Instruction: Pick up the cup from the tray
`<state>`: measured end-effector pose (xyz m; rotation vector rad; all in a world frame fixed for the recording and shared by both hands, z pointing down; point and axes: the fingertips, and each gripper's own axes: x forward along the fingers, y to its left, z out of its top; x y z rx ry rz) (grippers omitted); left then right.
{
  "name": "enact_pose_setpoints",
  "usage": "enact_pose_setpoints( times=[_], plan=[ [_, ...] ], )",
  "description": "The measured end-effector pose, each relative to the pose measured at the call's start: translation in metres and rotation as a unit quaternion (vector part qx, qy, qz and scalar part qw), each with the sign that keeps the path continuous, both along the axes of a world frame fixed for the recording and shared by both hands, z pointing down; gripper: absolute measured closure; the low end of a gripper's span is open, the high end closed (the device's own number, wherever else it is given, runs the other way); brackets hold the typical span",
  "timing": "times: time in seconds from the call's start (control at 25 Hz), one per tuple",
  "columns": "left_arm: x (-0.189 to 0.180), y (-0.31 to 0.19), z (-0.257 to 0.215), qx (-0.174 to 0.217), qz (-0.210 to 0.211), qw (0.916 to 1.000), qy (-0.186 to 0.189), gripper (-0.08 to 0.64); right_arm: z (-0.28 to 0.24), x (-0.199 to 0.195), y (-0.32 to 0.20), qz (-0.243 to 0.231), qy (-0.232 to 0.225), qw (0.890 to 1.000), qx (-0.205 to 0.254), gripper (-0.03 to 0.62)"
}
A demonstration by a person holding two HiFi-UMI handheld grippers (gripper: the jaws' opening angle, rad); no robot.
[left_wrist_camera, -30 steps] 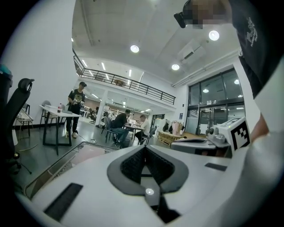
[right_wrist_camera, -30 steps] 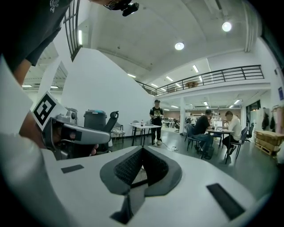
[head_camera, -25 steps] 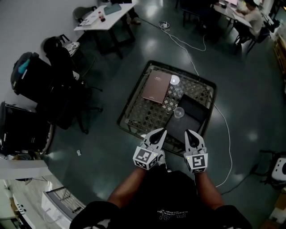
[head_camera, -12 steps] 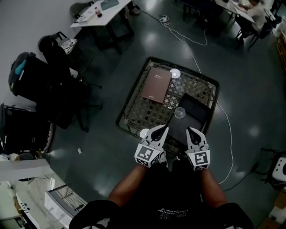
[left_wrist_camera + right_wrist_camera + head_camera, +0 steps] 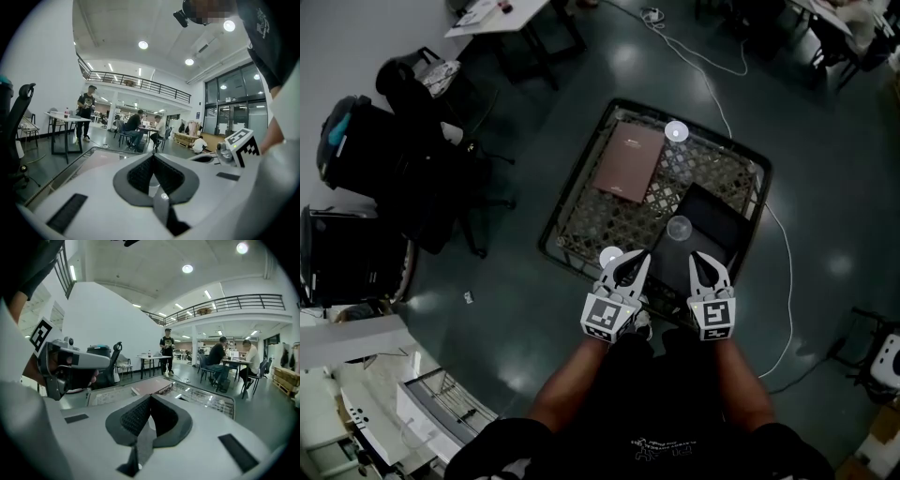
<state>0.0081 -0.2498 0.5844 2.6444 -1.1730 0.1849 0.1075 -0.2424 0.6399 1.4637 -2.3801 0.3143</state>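
A clear cup (image 5: pixel 679 228) stands upright at the far corner of a dark flat tray (image 5: pixel 712 234) on a low lattice-topped table (image 5: pixel 581 225). My left gripper (image 5: pixel 633 265) and right gripper (image 5: pixel 701 264) hover side by side over the table's near edge, a short way in front of the cup and touching nothing. Both are shut and empty. The left gripper view shows its jaws (image 5: pixel 152 154) meeting at a point. The right gripper view shows its jaws (image 5: pixel 150 396) likewise, with the table (image 5: pixel 206 397) ahead. The cup does not show in either gripper view.
A brown book (image 5: pixel 628 161) lies on the table's far left. A white round thing (image 5: pixel 676 131) sits at the far edge, another (image 5: pixel 610 255) by the left gripper. Black office chairs (image 5: pixel 412 169) crowd the left. A white cable (image 5: pixel 783 281) runs along the floor on the right.
Both grippers have edged forward to the table's near edge and stay shut. The head view has shifted closer over the table. The cup has not moved on the tray.
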Motion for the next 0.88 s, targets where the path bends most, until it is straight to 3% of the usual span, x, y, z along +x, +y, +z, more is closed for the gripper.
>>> enact_pose_setpoints(
  times=[0.32, 0.44, 0.6, 0.76, 0.88],
  plan=[
    [0.005, 0.001, 0.022, -0.023, -0.006, 0.9997, -0.008, 0.551, 0.043, -0.002, -0.01, -0.026, 0.005, 0.998, -0.052, 0.581],
    [0.0, 0.0, 0.029, -0.03, -0.015, 0.9994, -0.007, 0.551, 0.055, -0.004, -0.017, -0.033, 0.012, 0.997, -0.061, 0.508],
    [-0.009, -0.001, 0.039, -0.04, -0.03, 0.9987, -0.008, 0.551, 0.065, -0.006, -0.031, -0.031, 0.019, 0.997, -0.07, 0.463],
    [-0.015, -0.002, 0.045, -0.046, -0.038, 0.9982, -0.009, 0.551, 0.082, -0.011, -0.041, -0.028, 0.022, 0.995, -0.09, 0.346],
    [-0.017, -0.002, 0.049, -0.048, -0.043, 0.9979, -0.01, 0.551, 0.094, -0.013, -0.049, -0.025, 0.022, 0.995, -0.099, 0.327]
  ],
)
